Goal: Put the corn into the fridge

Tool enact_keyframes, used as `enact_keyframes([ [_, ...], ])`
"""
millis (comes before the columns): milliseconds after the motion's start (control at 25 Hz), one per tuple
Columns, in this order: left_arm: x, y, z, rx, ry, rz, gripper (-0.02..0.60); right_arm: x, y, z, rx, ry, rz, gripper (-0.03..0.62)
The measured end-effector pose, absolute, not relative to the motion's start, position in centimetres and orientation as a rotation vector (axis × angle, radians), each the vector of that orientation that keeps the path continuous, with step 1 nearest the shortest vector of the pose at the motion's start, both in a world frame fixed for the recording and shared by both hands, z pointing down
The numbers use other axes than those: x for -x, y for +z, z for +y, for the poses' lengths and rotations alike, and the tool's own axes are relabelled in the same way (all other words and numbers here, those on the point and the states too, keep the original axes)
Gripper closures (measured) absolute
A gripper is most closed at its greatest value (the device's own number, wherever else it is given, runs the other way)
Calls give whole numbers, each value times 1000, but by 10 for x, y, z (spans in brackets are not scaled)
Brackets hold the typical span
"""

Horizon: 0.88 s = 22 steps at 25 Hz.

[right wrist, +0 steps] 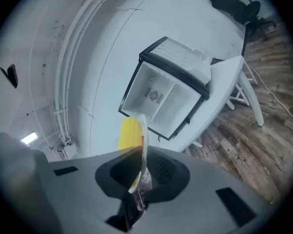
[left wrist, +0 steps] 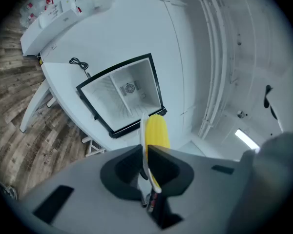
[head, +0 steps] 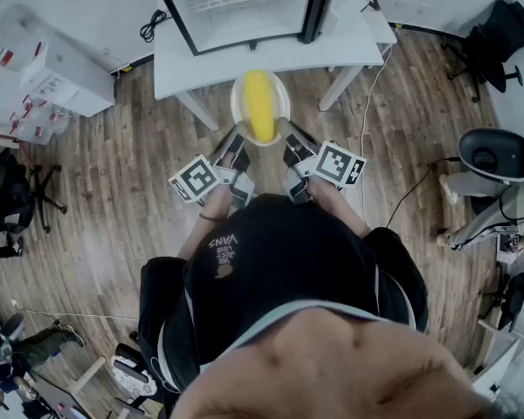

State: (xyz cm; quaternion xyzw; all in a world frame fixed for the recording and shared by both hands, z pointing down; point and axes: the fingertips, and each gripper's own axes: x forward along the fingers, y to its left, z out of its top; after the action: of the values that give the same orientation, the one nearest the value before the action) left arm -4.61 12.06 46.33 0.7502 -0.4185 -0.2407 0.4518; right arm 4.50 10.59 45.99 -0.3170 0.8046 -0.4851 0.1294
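Note:
A yellow corn cob [head: 258, 105] lies on a white plate [head: 282, 90] that both grippers hold up in front of an open white fridge [head: 244, 7]. My left gripper [head: 237, 136] is shut on the plate's left rim. My right gripper [head: 288, 134] is shut on its right rim. In the left gripper view the plate rim [left wrist: 144, 130] passes edge-on between the pads of the left gripper [left wrist: 145, 152], with the corn [left wrist: 157, 133] beyond. In the right gripper view the right gripper [right wrist: 141, 162] pinches the plate rim [right wrist: 143, 130] beside the corn [right wrist: 129, 133]. The fridge [left wrist: 124, 94] [right wrist: 163, 94] stands with its door open and its inside bare.
The fridge sits on a white table [head: 271, 55] with slanted legs over a wood floor. A black cable [head: 150, 26] lies on the table's left. White shelving [head: 52, 72] stands at the left, and office chairs [head: 493, 37] and equipment [head: 493, 160] at the right.

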Motion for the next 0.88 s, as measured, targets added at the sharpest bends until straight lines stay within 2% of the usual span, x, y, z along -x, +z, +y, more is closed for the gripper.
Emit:
enact_keyframes([
  [880, 75, 469, 108, -1857, -582, -963, 543, -16, 460, 98, 1006, -1359, 2319, 568],
])
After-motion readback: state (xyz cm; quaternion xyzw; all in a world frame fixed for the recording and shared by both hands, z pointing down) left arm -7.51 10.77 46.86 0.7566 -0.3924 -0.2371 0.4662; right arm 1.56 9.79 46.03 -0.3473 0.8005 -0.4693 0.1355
